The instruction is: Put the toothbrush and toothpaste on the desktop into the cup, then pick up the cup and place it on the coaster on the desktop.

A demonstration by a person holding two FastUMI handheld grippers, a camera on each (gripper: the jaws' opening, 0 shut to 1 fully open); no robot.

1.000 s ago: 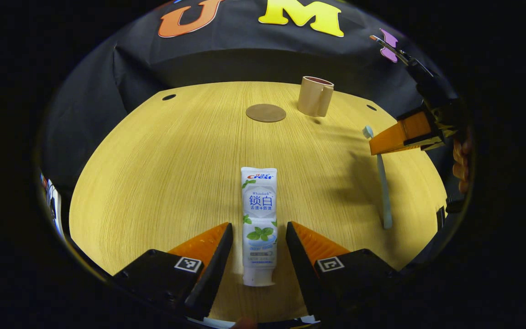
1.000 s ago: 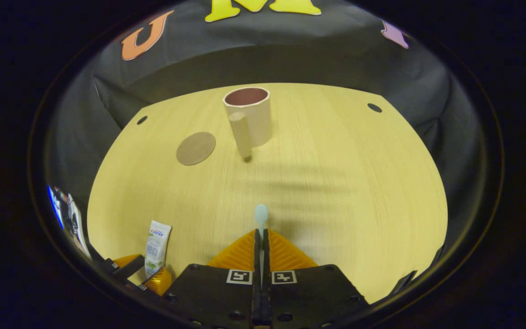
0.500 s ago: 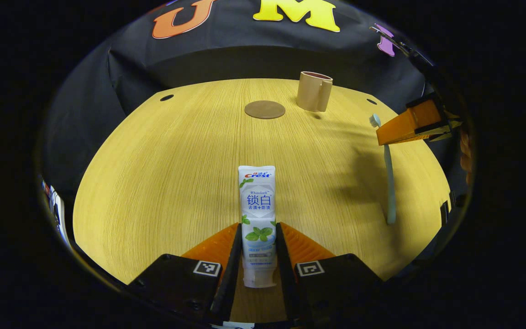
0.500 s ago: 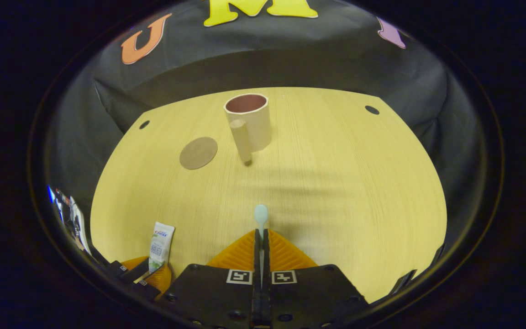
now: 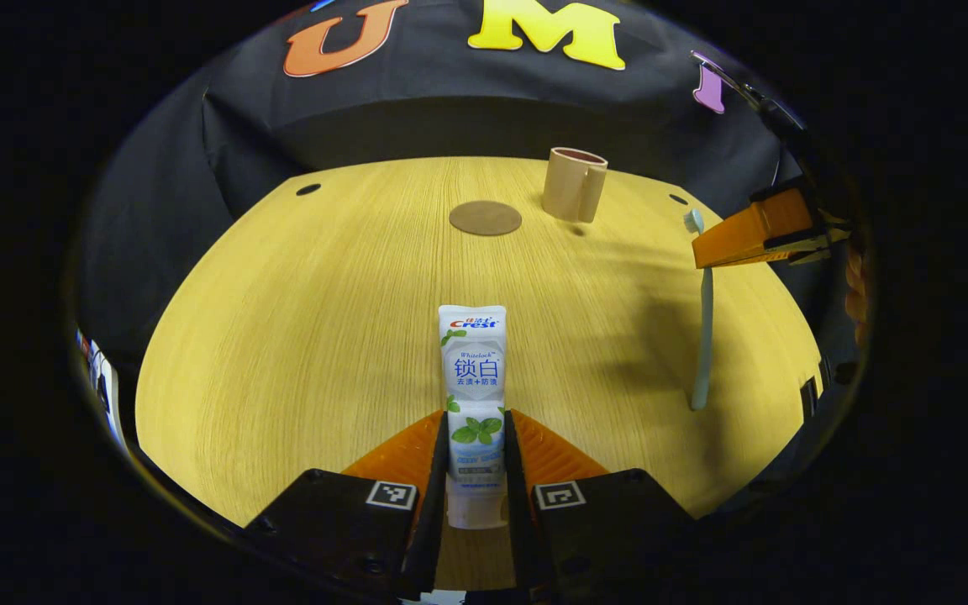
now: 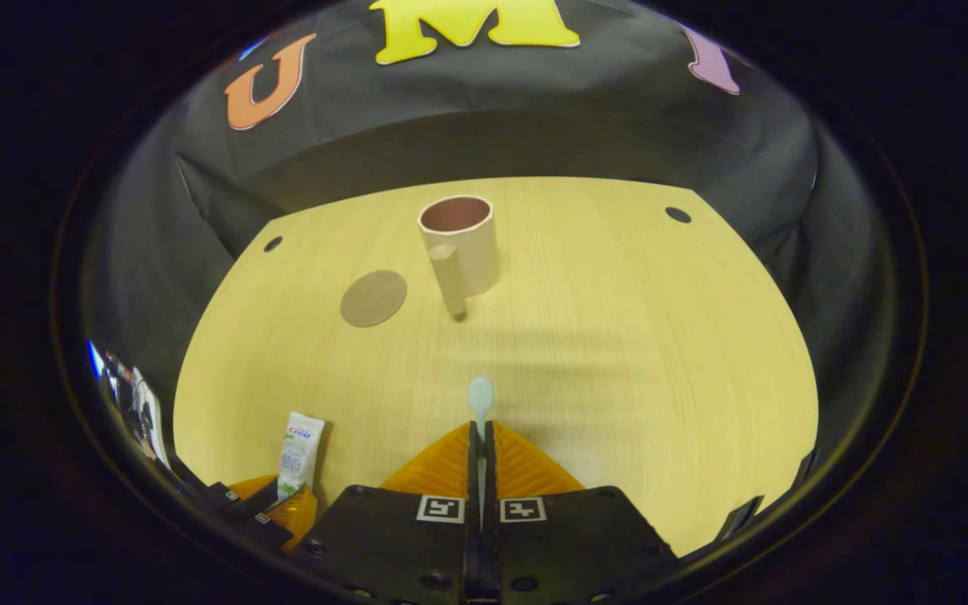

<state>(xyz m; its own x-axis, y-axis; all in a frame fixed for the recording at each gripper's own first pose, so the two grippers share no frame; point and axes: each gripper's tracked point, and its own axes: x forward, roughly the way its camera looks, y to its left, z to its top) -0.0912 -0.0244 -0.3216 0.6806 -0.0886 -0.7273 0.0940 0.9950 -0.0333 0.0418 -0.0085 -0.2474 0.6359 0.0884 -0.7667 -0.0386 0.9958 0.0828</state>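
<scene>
Now both pieces are in hand, and the coming move turns on the way to the cup [image 6: 459,244]. In the right gripper view the right hand-held gripper [image 6: 480,437] is closed tight on the toothbrush [image 6: 481,395], whose head pokes out past the fingertips and points straight ahead at the cup. The cup stands upright toward the far side of the bench [image 6: 635,353], mouth open upward, handle turned toward the near side. From the left gripper view the brush's long axis hangs almost vertical below that gripper, its lower end close to the bench; whether it touches cannot be told.

The left hand-held gripper [image 5: 476,437] is closed on the toothpaste [image 5: 474,378] near its cap end, the tube's long axis running away along the fingers. From there the cup lies far and to the right, with the coaster [image 5: 486,218] just left of it and apart from it.

By my judgement the right hand-held gripper has the straighter line to the cup. The bench between is bare, so there is open room; the cup sits near the far edge, where a knock to the rim could tip it.
</scene>
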